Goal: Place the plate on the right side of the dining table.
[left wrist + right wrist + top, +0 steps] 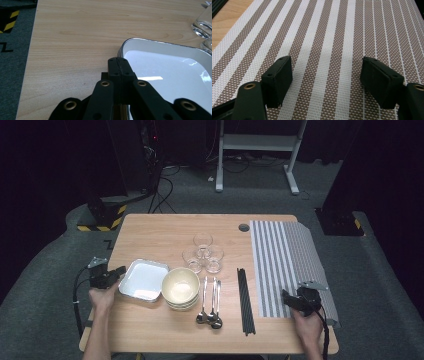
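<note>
Tray: white square tray (144, 279) with a dark rim, at the near left of the table, just beside the stacked cream bowls (180, 287) on its right.
Table: light wooden table (165, 232) with a round cable hole near its far edge.
Mat: striped grey-and-white placemat (285, 255) over the right end of the table, its right edge hanging past the table edge.
Other items: three clear glasses (203, 252) clustered behind the bowls; three metal spoons (210, 301) side by side near the front; black chopsticks (245, 300) lying between the spoons and the mat.
Room: grey carpet floor, dark surroundings, a white frame stand at the back, yellow-black hazard tape at the far left, cables on the floor.
Left gripper: left gripper (117, 65) sits at the tray's left rim, low and pointing across it; jaws pressed together with nothing between them; tips at the tray's corner, whether touching it I cannot tell.
Left hand: left hand (102, 296) grips the tool at the table's left edge, forearm coming from the near side.
Right gripper: right gripper (327, 80) hangs over the near end of the striped mat, jaws spread wide, nothing between them.
Right hand: right hand (307, 325) at the near right corner.
</note>
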Demonstrator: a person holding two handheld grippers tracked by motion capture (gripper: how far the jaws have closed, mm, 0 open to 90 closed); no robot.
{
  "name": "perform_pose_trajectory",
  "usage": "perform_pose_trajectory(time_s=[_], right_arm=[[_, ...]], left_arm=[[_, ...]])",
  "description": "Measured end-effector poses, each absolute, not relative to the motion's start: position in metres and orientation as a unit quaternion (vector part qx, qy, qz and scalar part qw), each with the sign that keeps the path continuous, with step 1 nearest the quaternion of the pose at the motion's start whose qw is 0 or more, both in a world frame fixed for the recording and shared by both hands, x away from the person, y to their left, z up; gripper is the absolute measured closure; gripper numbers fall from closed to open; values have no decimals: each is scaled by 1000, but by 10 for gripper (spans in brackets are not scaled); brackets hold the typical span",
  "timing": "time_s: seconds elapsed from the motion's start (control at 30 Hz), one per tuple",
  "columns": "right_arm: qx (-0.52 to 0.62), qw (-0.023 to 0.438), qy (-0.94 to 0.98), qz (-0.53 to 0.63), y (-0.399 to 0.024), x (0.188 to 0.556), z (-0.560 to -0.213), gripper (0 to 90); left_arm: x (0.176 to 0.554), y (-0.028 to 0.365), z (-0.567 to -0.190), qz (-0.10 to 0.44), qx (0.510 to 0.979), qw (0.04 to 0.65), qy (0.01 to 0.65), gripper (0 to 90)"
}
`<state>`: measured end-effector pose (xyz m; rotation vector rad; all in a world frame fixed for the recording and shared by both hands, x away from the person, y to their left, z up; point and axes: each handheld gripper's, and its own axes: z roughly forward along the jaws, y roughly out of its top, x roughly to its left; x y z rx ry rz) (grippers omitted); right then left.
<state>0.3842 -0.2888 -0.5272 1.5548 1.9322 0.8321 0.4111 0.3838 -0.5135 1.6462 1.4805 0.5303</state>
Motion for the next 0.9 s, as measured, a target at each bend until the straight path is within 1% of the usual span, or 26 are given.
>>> perform_pose_trajectory(time_s=[0.13,0.33,0.53,0.9], right_arm=[[574,260,713,307,-289,384,-527,257],[574,260,713,307,-289,384,-527,257],[574,260,713,307,-289,384,-527,257],[574,260,713,307,-289,384,-527,257]], left_arm=[[409,385,-513,208,656,422,590,898],[410,379,-509,209,666,420,580,858],[413,375,-511,207,671,411,581,868],[413,375,-513,202,668,414,585,870]])
